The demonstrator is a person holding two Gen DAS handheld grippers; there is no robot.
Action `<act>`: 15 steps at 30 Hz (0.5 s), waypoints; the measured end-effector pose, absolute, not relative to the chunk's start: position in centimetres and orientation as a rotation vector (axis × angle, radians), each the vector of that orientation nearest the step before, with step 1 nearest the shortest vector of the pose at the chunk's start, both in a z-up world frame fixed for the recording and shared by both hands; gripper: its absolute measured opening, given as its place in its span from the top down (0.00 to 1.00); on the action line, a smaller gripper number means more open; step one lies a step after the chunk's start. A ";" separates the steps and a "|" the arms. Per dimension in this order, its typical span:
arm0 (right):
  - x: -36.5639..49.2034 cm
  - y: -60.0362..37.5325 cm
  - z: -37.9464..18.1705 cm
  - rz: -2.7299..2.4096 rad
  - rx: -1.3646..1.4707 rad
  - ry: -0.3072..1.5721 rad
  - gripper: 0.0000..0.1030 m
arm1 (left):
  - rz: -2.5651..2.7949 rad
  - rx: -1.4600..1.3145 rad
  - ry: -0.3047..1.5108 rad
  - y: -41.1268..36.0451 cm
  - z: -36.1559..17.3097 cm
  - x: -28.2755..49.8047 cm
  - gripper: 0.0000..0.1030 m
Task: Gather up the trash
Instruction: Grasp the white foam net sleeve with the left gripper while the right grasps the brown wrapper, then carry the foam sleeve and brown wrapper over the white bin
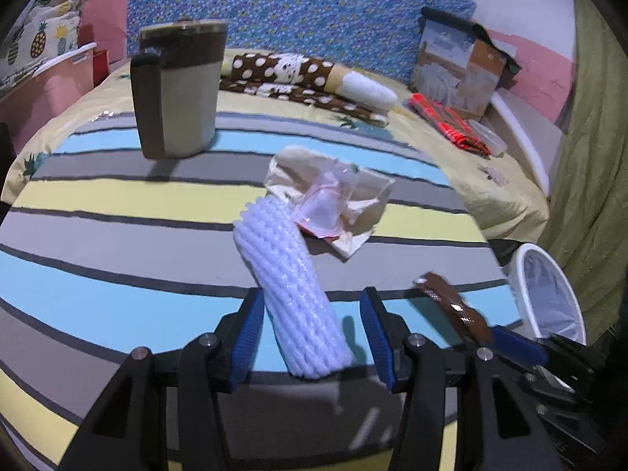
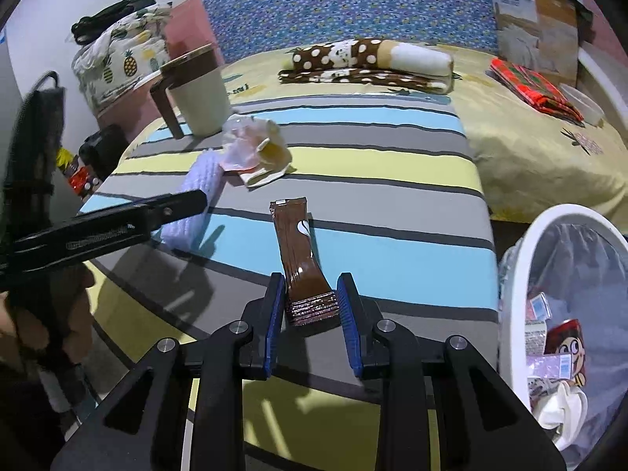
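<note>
- The right tool (image 2: 310, 304) pinched the near end of a brown snack wrapper (image 2: 299, 253); both blue pads pressed its crimped edge, and the rest of the wrapper stuck out ahead over the striped cover.
- That end-on grip looked chosen so the wrapper could be swung to the white bin (image 2: 549, 235) at the right, which already held packets and crumpled paper inside its clear liner.
- The left tool (image 1: 312, 331) stood spread around a white foam net sleeve (image 1: 286, 286). The sleeve lay between the pads, close to the left one, with a clear gap on the right, so it was not gripped.
- The sleeve lay lengthwise along the tool's line, which should make it easy to close on across its narrow width.
- Just beyond the sleeve's far end sat crumpled paper with a pinkish plastic film (image 1: 333, 200) on top, touching or overlapping the sleeve; more trash to collect, by my judgement.
- A beige and brown lidded mug (image 1: 178, 90) stood upright farther back, apart from the trash, and seemed no part of it.
- Everything rested on a bed (image 1: 117, 204) with a grey, blue and yellow striped cover; behind lay a polka-dot folded blanket (image 1: 298, 82), a red plaid cloth (image 1: 447, 121), a cardboard box (image 1: 459, 66) and a blue patterned headboard (image 1: 298, 8).
</note>
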State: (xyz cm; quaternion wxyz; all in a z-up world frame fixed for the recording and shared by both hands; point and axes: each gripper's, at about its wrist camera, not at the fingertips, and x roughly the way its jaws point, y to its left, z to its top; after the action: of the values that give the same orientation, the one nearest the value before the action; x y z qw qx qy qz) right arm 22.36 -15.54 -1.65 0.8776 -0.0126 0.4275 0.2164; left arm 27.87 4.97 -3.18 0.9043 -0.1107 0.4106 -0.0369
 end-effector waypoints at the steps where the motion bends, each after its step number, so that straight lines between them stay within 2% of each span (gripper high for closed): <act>1: 22.3 -15.6 -1.6 0.447 -0.024 0.889 0.71 | -0.070 -0.232 0.860 5.0 -3.5 28.0 0.49; 2: 22.4 -15.7 -1.5 0.444 -0.022 0.886 0.71 | -0.070 -0.232 0.866 5.0 -3.7 28.1 0.50; 6: 22.1 -16.1 -1.2 0.438 -0.014 0.874 0.71 | -0.064 -0.224 0.872 5.2 -3.8 27.4 0.67; 8: 21.6 -16.2 -0.9 0.433 -0.015 0.865 0.71 | -0.069 -0.226 0.870 5.3 -3.7 26.9 0.71; 15: 20.1 -16.8 0.0 0.414 -0.008 0.837 0.71 | -0.098 -0.209 0.847 4.9 -2.7 24.1 0.76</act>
State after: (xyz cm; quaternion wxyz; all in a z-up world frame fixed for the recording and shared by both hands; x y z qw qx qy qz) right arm 20.08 -16.75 -0.04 0.8929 -0.0039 0.4035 0.1997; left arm 24.06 4.90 -2.69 0.9052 -0.1010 0.4101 -0.0476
